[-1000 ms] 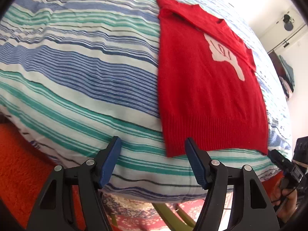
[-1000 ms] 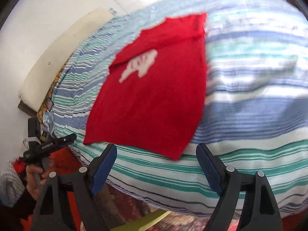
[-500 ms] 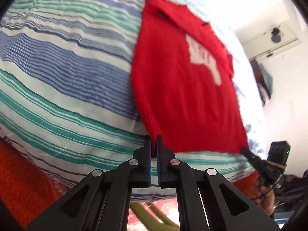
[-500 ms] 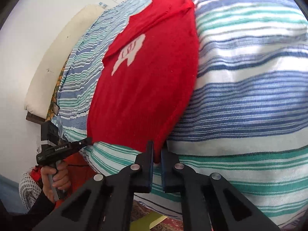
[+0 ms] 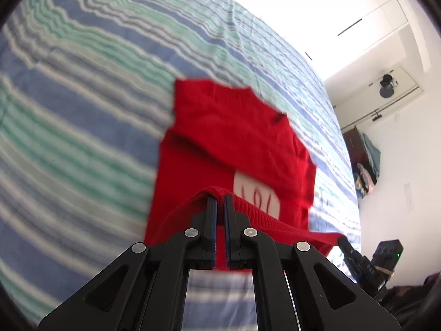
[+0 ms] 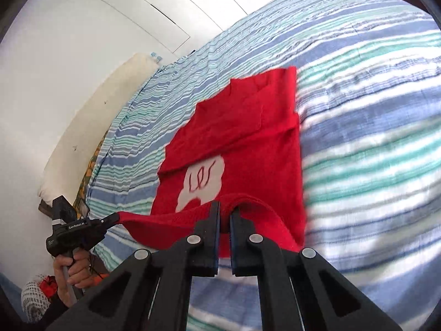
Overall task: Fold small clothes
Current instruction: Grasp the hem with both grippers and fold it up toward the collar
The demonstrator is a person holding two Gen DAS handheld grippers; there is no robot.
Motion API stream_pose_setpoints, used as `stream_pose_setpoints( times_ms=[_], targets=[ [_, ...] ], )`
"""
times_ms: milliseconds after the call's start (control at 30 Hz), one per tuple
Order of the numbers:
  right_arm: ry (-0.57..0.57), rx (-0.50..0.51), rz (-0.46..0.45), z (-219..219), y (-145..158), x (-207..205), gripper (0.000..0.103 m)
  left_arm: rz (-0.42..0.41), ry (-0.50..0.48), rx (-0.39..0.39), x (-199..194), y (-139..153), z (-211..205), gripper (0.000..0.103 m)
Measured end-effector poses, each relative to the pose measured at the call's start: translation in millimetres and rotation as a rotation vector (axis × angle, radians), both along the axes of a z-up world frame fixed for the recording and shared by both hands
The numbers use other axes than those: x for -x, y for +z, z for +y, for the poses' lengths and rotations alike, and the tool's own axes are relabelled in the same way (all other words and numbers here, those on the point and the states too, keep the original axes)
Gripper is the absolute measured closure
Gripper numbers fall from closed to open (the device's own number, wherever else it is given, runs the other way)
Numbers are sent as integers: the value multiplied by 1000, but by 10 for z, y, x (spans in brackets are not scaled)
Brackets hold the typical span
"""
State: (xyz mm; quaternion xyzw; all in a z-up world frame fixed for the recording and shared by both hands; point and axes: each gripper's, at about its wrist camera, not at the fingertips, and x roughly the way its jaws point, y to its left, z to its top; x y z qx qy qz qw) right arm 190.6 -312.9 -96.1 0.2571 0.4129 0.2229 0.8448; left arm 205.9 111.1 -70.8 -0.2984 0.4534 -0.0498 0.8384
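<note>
A bedspread (image 5: pixel 82 104) striped in blue, green and white covers the bed and fills most of both views. Beyond its far edge stand white cupboard doors (image 6: pixel 154 8). A cream cushion (image 6: pixel 91 121) lies along the side of the bedspread against the wall. Past the bedspread's other side, a dark shelf with piled clothes (image 5: pixel 366 162) stands against a white wall.

Both wrist views close, sharing sweater (image 5: pixel 234 143)
</note>
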Motion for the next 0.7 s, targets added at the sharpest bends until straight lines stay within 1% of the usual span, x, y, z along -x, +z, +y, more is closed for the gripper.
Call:
stream_pose_setpoints(
  times_ms=[133, 200, 267, 367, 467, 533, 600, 633, 667, 700],
  targets=[
    [-29, 18, -38, 20, 140, -698, 97, -14, 18, -21, -800, 70, -13, 101],
    [-38, 26, -54, 31, 178, -1065, 97, -11, 18, -46, -1198, 55, -24, 101],
    [-43, 44, -58, 72, 162, -1453, 97, -3, 21, -72, -1547, -11, -31, 101],
    [-46, 79, -52, 173, 74, -2009, 97, 25, 36, -107, -2071, -183, -22, 101],
    [-58, 103, -42, 256, -62, -2494, 97, 45, 55, -123, -2419, -358, -10, 101],
    [-67, 108, -39, 300, -155, -2738, 97, 67, 81, -140, -2605, -500, 13, 97],
    [-72, 105, -28, 331, -265, -2927, 97, 138, 137, -177, -2727, -666, 87, 94],
    [-69, 118, -8, 349, -342, -3010, 92, 162, 151, -183, -2714, -710, 135, 91],
    [-71, 152, 12, 355, -414, -3049, 85, 187, 158, -179, -2708, -748, 182, 90],
    [-77, 204, 26, 367, -462, -3064, 63, 197, 155, -172, -2662, -753, 231, 87]
  ],
)
